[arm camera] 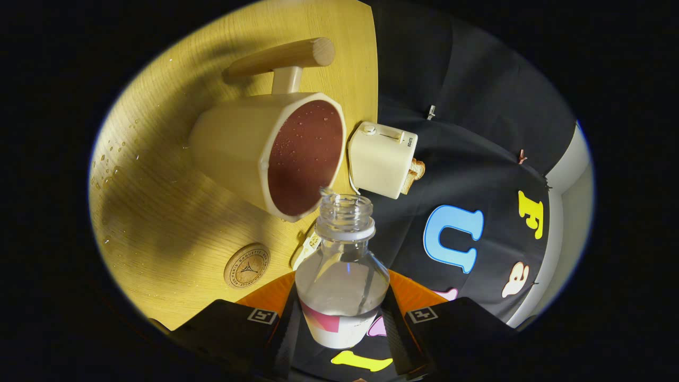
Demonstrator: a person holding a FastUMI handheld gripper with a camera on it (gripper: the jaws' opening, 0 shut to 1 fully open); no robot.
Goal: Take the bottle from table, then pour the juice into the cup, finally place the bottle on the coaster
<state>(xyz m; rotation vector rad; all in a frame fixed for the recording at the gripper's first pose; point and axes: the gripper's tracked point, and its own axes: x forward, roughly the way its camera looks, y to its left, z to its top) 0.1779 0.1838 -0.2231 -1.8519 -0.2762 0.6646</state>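
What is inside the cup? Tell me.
The cup has a reddish-brown interior dotted with droplets; no pooled liquid is discernible. The bottle, clamped in the gripper, tips its open mouth at the rim.

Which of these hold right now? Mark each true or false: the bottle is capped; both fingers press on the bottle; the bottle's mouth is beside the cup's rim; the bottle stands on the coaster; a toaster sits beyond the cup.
1. The bottle is capped. False: its neck is open, no cap on it.
2. Both fingers of the gripper press on the bottle. True.
3. The bottle's mouth is right by the rim of the cup. True.
4. The bottle stands on the coaster. False: the round coaster lies bare on the table, apart from the held bottle.
5. A cream toaster sits just past the cup. True.
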